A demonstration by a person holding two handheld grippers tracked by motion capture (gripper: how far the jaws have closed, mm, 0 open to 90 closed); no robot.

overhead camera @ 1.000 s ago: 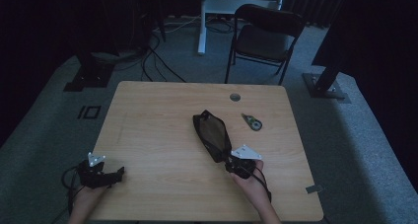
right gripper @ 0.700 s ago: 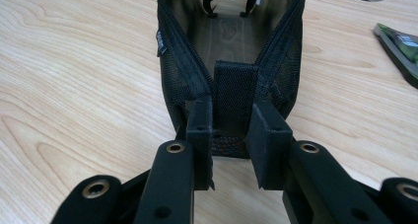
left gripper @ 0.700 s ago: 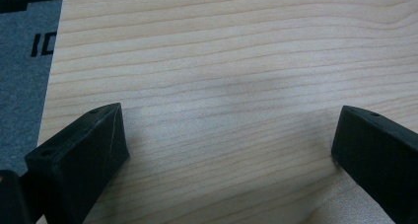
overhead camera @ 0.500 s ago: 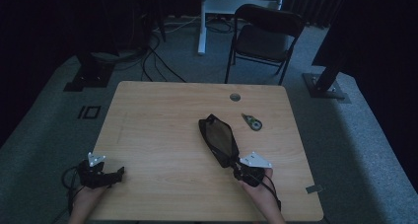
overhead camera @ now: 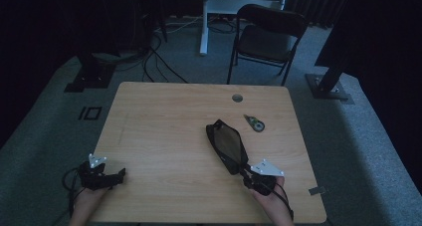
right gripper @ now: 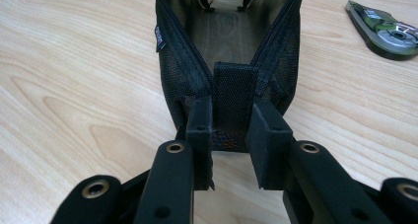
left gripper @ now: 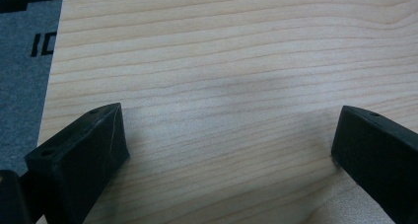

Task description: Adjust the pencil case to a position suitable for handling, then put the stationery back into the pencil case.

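Note:
A black mesh pouch (overhead camera: 226,145) lies on the wooden table (overhead camera: 164,116) right of centre, its zip open and its inside showing (right gripper: 226,46). My right gripper (overhead camera: 247,175) sits at the pouch's near end. In the right gripper view its jaws (right gripper: 231,115) are shut on the black fabric tab at that end. A small green and black tape roller (overhead camera: 255,122) lies just right of the pouch's far end (right gripper: 387,31). My left gripper (overhead camera: 119,175) rests at the table's near left corner, open, with bare wood between its jaws (left gripper: 231,135).
A round cable hole (overhead camera: 237,97) sits near the table's far edge. A black folding chair (overhead camera: 268,37) stands behind the table, with cables and stand feet on the grey carpet. The right hand is close to the near edge.
My right gripper has moved right and a little toward the near edge, dragging the pouch with it. The left gripper has stayed put.

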